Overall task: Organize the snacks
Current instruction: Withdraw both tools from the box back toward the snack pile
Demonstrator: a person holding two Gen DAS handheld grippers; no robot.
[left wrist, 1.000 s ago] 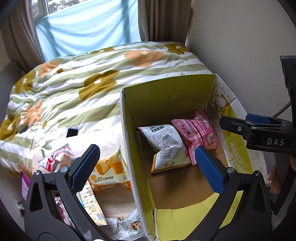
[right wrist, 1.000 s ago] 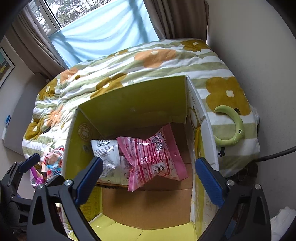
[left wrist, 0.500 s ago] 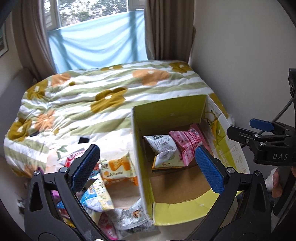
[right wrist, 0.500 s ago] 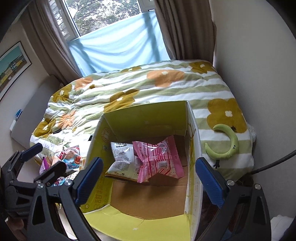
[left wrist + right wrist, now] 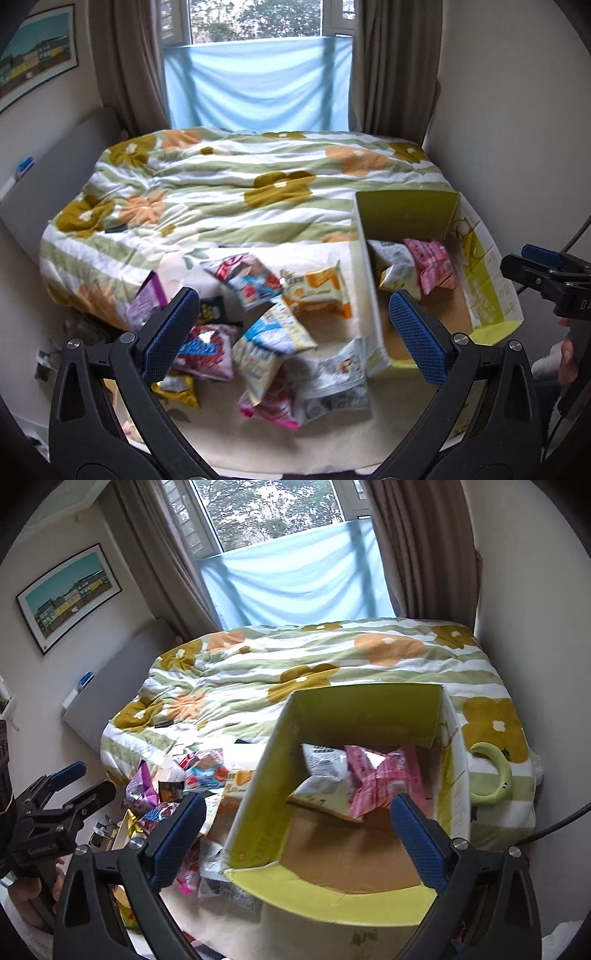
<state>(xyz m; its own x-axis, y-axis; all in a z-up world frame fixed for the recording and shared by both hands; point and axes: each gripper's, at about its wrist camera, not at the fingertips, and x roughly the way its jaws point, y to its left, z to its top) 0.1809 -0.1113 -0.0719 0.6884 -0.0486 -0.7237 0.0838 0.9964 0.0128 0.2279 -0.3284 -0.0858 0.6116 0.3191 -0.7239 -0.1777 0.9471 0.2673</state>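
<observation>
A yellow-green cardboard box (image 5: pixel 402 214) (image 5: pixel 258 786) stands open on the bed's near right corner. Inside lie a white snack packet (image 5: pixel 393 266) (image 5: pixel 325 775) and a pink packet (image 5: pixel 432 264) (image 5: pixel 384 779). Several loose snack packets lie left of the box, among them an orange one (image 5: pixel 317 291) and a blue-white one (image 5: pixel 273 332). My left gripper (image 5: pixel 291 334) is open and empty, held high above the pile. My right gripper (image 5: pixel 299 838) is open and empty above the box's near left wall.
A floral striped quilt (image 5: pixel 229 192) covers the bed. A green curved toy (image 5: pixel 495 775) lies right of the box. Walls stand close on the right, a grey headboard (image 5: pixel 48 177) on the left. A cable (image 5: pixel 561 821) runs at the far right.
Both grippers have pulled back and up from the box, so the whole bed and the snack pile now show. The left gripper has also swung left. Both stay open and empty.
</observation>
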